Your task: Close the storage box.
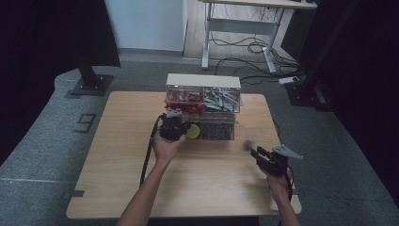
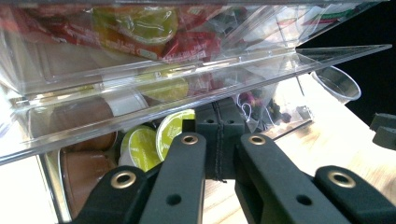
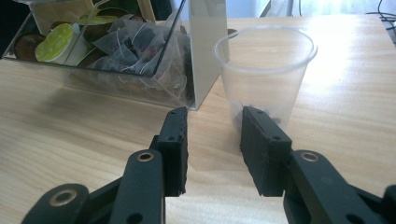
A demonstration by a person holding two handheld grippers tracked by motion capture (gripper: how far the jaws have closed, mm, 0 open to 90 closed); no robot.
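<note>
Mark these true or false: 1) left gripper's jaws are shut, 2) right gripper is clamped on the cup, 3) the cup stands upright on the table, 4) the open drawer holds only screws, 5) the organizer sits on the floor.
1) True: the left gripper has its jaws closed together, at the clear organizer's pulled-out drawer.
2) False: the right gripper is open; the clear plastic cup stands just beyond its jaws, not between the pads.
3) True: the cup is upright on the wooden table, mouth up.
4) False: it holds green-lidded pods and tea bags.
5) False: it sits on the table.
</note>
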